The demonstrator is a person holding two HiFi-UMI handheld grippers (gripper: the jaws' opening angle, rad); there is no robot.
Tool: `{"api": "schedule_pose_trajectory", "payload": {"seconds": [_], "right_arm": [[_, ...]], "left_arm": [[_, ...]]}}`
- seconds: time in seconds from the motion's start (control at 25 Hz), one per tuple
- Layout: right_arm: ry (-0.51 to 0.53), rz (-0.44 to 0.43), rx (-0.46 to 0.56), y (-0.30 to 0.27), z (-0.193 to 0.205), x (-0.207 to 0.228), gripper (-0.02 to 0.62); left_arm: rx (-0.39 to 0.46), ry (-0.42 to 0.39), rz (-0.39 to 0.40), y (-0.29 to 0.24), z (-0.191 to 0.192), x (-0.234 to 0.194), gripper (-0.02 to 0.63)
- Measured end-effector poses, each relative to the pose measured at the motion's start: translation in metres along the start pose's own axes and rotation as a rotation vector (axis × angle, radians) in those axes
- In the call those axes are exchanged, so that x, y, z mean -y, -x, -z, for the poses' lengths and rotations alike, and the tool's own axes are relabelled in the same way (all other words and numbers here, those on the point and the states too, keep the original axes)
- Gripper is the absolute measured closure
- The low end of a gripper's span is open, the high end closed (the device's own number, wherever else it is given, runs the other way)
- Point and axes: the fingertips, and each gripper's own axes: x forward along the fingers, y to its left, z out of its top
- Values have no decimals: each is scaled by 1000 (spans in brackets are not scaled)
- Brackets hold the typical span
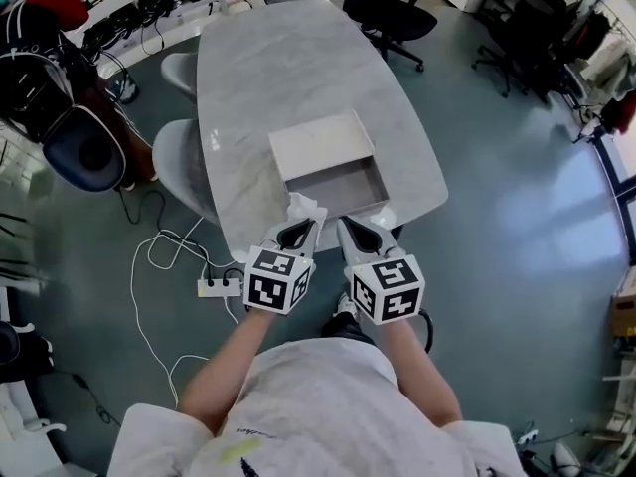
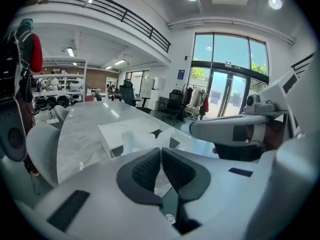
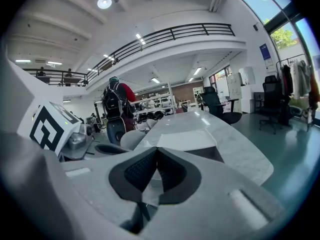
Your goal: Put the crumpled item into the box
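Big marble table (image 1: 258, 78) in front of me. Open box (image 1: 338, 189) sits near its front edge, lid folded back behind it. Both tongs hang over the table edge, side by side. L tongs (image 1: 302, 223) are closed, tips pinching the crumpled white paper (image 1: 304, 208), which stands just outside the box's near-left corner, not in it yet. R tongs (image 1: 349, 226) are closed too, w/ nothing between the pads.

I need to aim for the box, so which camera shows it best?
The head view: from above, the box shows whole and open. The left gripper view catches it low, partly behind the crumpled item. The right gripper view shows only part above its jaws.
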Motion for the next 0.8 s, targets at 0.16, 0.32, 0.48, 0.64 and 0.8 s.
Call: {"api": "schedule_pose_trajectory", "payload": {"seconds": [0.16, 0.32, 0.48, 0.64, 0.8], "right_arm": [[-10, -39, -19, -15, -5, 28, 591], [-22, -83, -39, -24, -9, 52, 591], [-30, -112, -52, -30, -12, 74, 591], [-34, -146, -65, -39, -12, 86, 591], [-37, -170, -77, -50, -12, 95, 591]], "left_arm": [[-36, 6, -29, -28, -4, -1, 588], [-102, -3, -43, -55, -6, 1, 587], [-158, -15, -71, -79, -6, -4, 586], [-216, -37, -94, -97, 0, -11, 587], [-265, -63, -106, -114, 5, -16, 586]]}}
